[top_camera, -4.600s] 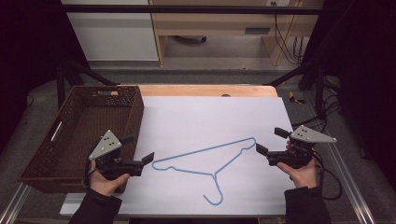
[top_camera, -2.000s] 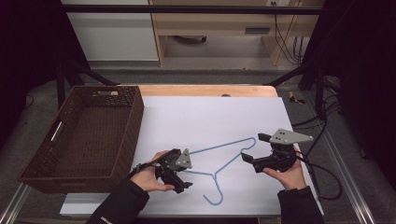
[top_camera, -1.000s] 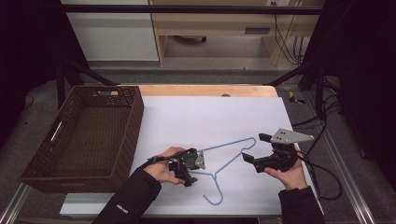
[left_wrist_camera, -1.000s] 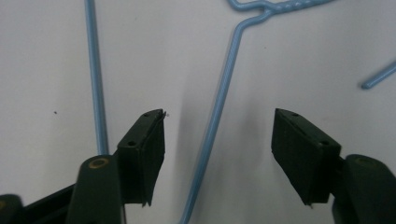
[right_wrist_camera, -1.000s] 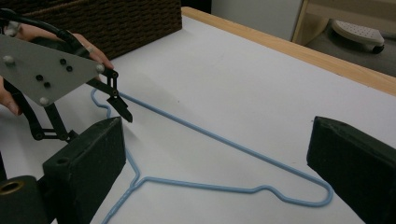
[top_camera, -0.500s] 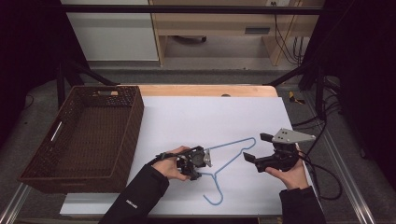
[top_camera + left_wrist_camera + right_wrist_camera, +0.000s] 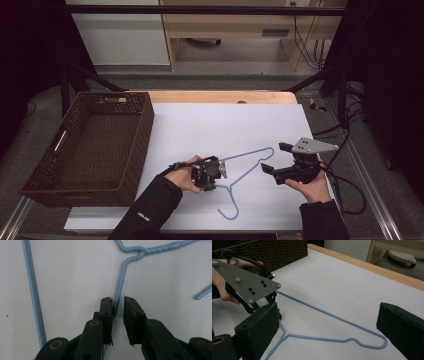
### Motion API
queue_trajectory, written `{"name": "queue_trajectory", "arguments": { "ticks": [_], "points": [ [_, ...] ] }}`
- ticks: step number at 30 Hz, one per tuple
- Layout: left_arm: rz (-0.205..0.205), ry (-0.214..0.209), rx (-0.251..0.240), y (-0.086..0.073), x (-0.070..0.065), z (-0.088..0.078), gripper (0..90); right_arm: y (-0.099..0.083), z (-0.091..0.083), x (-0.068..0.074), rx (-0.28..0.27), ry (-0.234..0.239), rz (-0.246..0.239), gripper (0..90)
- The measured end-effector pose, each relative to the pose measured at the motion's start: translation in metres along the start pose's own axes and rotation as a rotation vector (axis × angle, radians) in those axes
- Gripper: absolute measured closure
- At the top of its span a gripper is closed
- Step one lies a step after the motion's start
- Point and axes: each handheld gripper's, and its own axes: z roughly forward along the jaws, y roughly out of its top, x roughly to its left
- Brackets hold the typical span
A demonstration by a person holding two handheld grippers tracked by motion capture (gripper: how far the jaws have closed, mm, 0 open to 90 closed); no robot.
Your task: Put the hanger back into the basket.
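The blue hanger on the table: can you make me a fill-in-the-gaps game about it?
1. The hanger is made of thin ___ wire.
2. The left gripper has its fingers around the hanger's ___ arm.
3. The brown ___ sits left of the white sheet.
4. The right gripper has its jaws wide ___.

Missing words: blue; sloping; basket; open

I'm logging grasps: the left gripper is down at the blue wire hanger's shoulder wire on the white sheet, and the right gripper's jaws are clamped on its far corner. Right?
Not quite. The right gripper holds nothing: in the right gripper view its jaws stand wide apart, above the hanger. The rest holds: the left gripper straddles the shoulder wire, jaws having just been closing on it.
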Motion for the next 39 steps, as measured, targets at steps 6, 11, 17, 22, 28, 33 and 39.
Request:
{"name": "queue_trajectory", "arguments": {
  "ticks": [6,11,17,22,28,33,39],
  "points": [
    [-0.023,-0.003,0.013,0.002,0.000,0.001,77.7,0.000,0.000,0.000,-0.001,-0.001,0.000,4.7],
    [-0.016,-0.009,0.016,0.003,0.001,0.001,77.7,0.000,0.000,0.000,0.000,0.002,0.001,4.7],
    [0.005,-0.022,0.022,0.003,0.002,0.001,81.1,0.000,0.000,-0.001,-0.005,0.000,-0.001,4.7],
    [0.016,-0.027,0.044,0.006,0.000,0.001,82.7,0.000,-0.003,-0.001,-0.007,-0.003,0.003,4.6],
    [0.033,-0.030,0.122,0.018,-0.002,0.004,82.8,0.001,-0.003,-0.002,-0.011,-0.007,0.005,4.6],
    [0.052,-0.026,0.146,0.021,-0.001,0.004,83.1,0.001,-0.005,-0.002,-0.019,-0.004,0.008,4.6],
    [0.047,-0.048,0.117,0.017,0.001,0.004,85.9,0.001,-0.005,-0.002,-0.018,-0.005,0.009,4.6]
  ]
}}
